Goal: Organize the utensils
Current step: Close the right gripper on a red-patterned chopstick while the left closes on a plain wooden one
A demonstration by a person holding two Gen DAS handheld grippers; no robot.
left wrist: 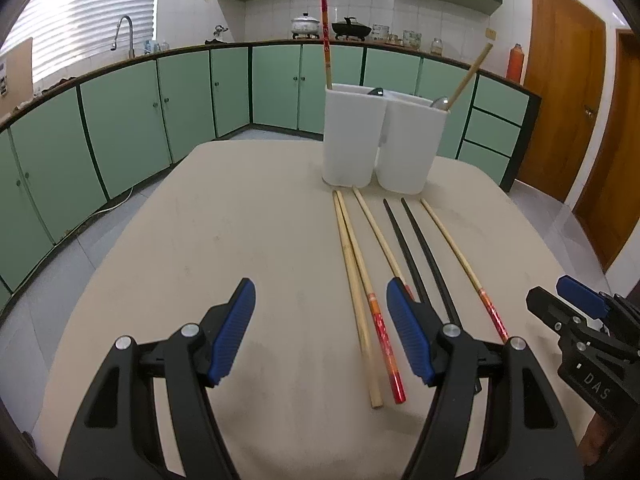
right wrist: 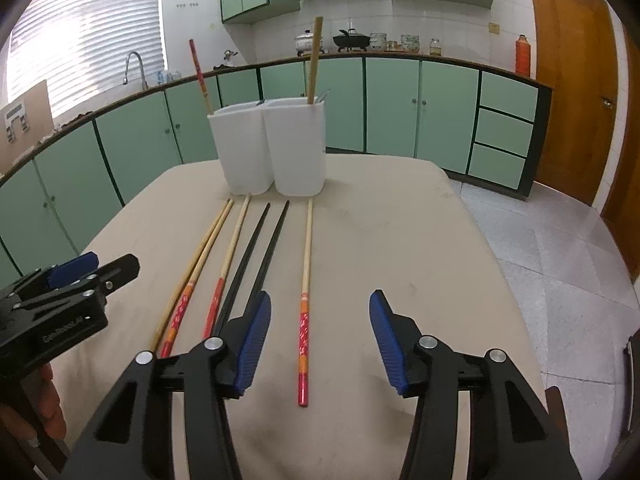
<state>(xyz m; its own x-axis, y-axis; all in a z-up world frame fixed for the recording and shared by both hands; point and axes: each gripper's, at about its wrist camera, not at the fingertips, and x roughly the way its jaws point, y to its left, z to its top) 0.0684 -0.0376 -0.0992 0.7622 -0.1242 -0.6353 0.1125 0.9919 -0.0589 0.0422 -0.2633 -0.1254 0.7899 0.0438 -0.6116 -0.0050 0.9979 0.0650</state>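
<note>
Both tools, left tool [left wrist: 320,330] and right tool [right wrist: 320,338], hover spread and empty over the bench [left wrist: 240,240]. Six chopsticks [right wrist: 306,280] lie side by side before the white holders [right wrist: 298,148]. They lie close together, so a pinch could catch two or roll one away.

A: Daylight enters through the blinds [left wrist: 92,16] at upper left; they are blown out in both views. Room evenly bright, slightly cool.

B: Shadows on the table [right wrist: 400,240] faint. Strong fisheye bending, dark vignette at corners. 2 views, mild softness throughout.
</note>
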